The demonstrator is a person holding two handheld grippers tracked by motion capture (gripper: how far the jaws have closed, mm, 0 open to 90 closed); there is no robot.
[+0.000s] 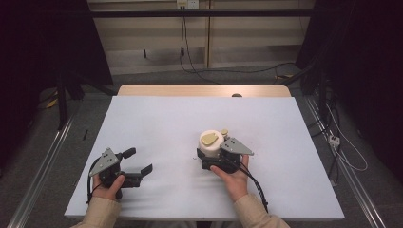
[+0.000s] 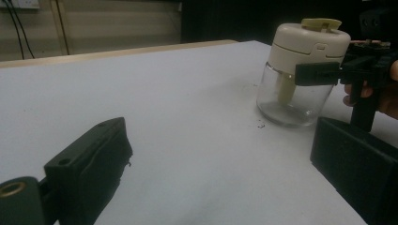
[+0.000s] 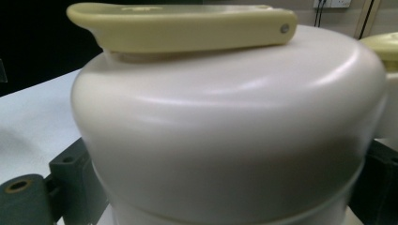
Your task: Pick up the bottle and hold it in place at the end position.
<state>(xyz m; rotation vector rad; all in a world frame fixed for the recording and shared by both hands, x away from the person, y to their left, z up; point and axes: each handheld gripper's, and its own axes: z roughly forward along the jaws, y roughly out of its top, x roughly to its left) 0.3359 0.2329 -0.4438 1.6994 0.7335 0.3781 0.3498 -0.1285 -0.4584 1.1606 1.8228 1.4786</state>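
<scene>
High view shows a glass jar [image 1: 210,145] with a cream lid [image 1: 212,138] standing a little right of the middle of the white worktop [image 1: 157,118], nearer the person's edge than the far edge. The right gripper [image 1: 209,154] is clamped on it: in the left gripper view one black jaw lies across the seam where lid meets glass, and in the right gripper view the lid [image 3: 230,126] sits between the two jaws, which press its sides. A yellowish flip tab [image 3: 183,26] lies flat on top of the lid.

As a judgement, the grasp is made and little else: the jar [image 2: 293,93] appears to stand on the worktop, the lid [image 2: 309,42] is on and seated, the tab [image 2: 321,22] is down. Lifting, moving or opening the jar would all be left to do.

The right hand [image 1: 233,173] comes in from the near edge, palm under the gripper body, pointing it forward and slightly left at lid height. The left hand [image 1: 108,185] rests near the near-left corner, holding the left gripper [image 1: 140,161] low over the worktop, aimed right toward the jar, well apart from it. Its jaws stand wide open with nothing between them.
</scene>
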